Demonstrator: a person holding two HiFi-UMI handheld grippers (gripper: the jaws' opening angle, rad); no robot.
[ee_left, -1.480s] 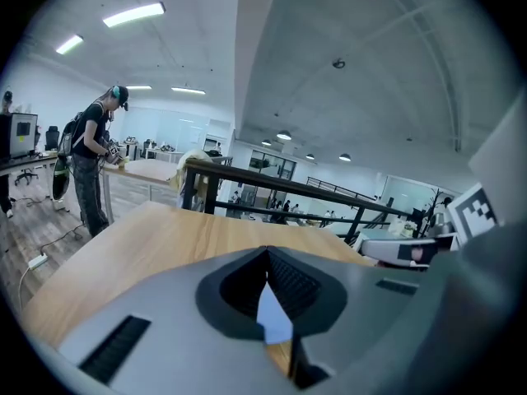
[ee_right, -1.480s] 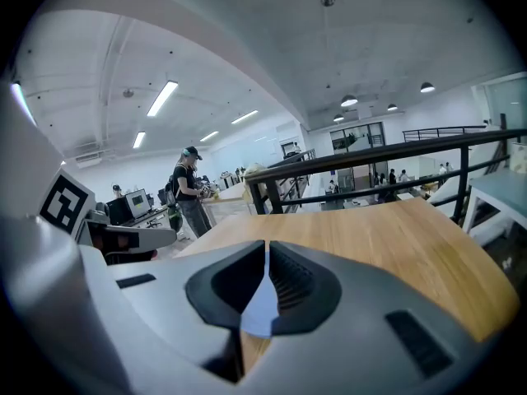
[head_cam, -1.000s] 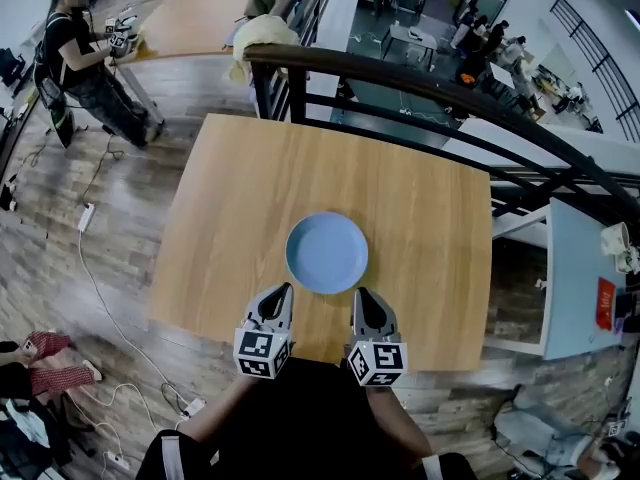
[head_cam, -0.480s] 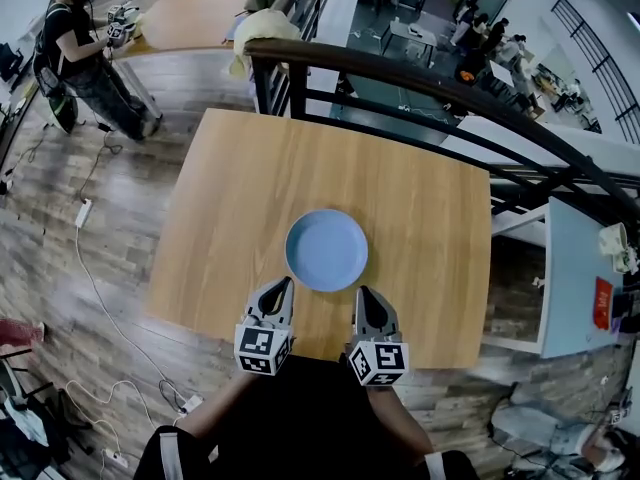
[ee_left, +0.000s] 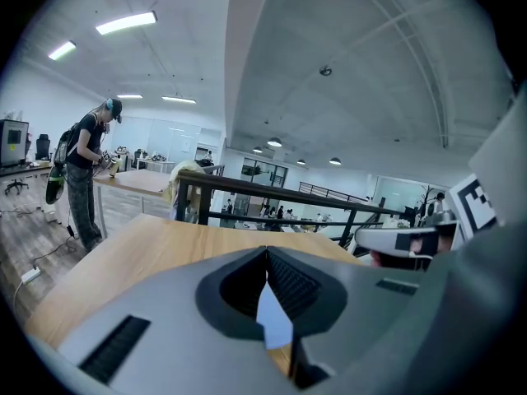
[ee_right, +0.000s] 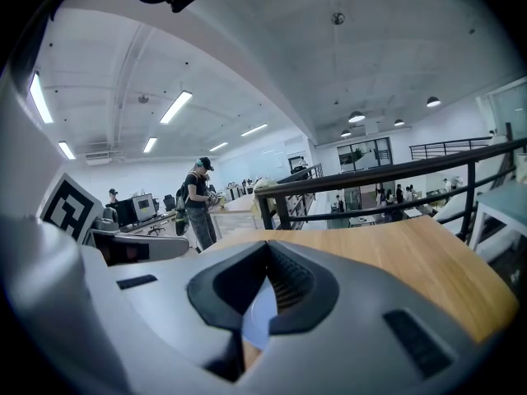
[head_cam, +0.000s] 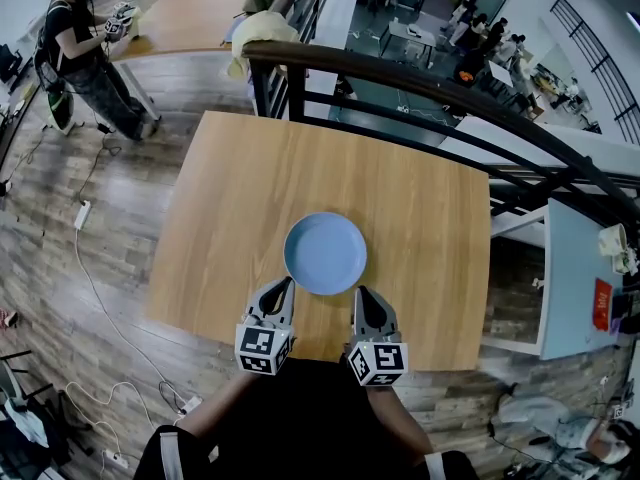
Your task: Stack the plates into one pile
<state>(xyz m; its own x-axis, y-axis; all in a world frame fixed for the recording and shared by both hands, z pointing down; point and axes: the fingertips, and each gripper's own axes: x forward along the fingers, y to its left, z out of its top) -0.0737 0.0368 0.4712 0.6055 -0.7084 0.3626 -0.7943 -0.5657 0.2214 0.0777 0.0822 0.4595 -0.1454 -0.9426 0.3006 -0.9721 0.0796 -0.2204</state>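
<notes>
A single pale blue plate [head_cam: 325, 253] lies flat near the middle of the wooden table [head_cam: 420, 198]; whether it is one plate or a pile I cannot tell. My left gripper [head_cam: 284, 286] rests just short of its near left rim, jaws shut and empty. My right gripper [head_cam: 362, 293] sits by the near right rim, also shut with nothing held. In the left gripper view, a sliver of the plate [ee_left: 274, 323] shows below the closed tips of the left gripper [ee_left: 267, 252]. The right gripper view shows the plate [ee_right: 257, 323] the same way under the right gripper [ee_right: 268, 247].
A dark metal railing [head_cam: 420, 83] runs along the table's far and right sides. A person [head_cam: 80, 53] stands by another wooden table [head_cam: 200, 13] at the far left. Cables [head_cam: 95, 288] trail on the floor to the left. A pale side table [head_cam: 580, 278] stands at the right.
Both grippers and the plate keep their places. The person at the far left has shifted slightly.
</notes>
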